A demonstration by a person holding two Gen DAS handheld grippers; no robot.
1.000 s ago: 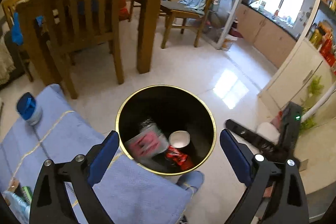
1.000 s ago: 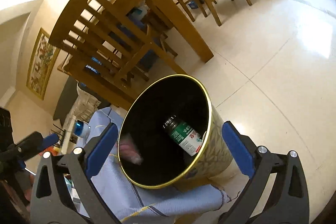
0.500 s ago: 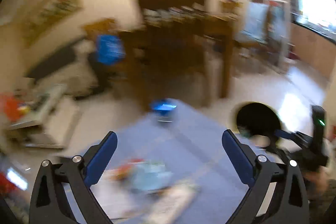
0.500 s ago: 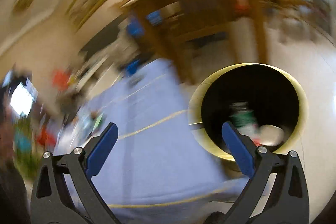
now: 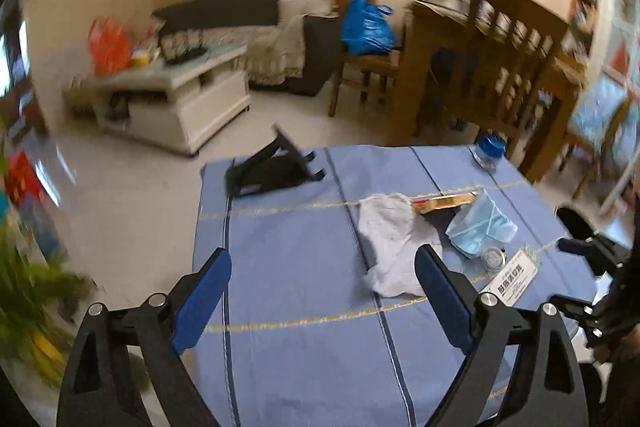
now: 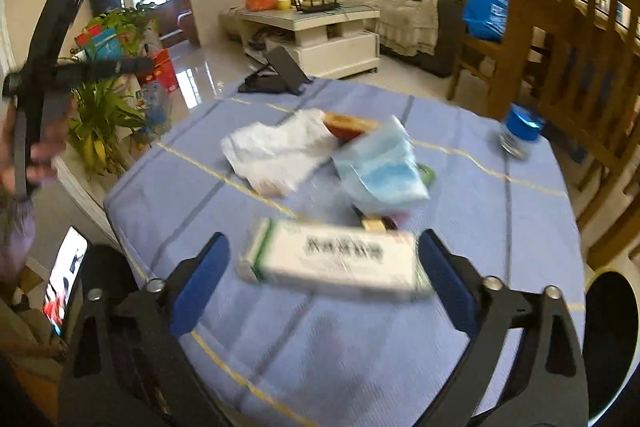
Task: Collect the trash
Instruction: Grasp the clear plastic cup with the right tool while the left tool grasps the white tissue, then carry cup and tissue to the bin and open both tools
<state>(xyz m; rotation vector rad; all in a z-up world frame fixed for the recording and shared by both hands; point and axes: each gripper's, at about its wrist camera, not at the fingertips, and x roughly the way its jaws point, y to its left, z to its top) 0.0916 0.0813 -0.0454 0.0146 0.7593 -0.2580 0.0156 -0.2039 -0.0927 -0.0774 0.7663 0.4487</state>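
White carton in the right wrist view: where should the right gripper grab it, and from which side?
The white carton lies flat on the blue cloth, its long axis running across between the open right gripper fingers. That span looks too wide for a sure grip. Better to roll the wrist a quarter turn, come from above, and pinch the narrow width at mid-length.

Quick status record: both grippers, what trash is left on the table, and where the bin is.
left gripper: open, empty, jaws just closing slightly, over the tablecloth
right gripper: open, jaws just closing slightly, white box between them, contact unclear
trash left: tissue, mask, gold wrapper, white box
also on table: blue-capped jar, black stand
bin: off the table's right edge
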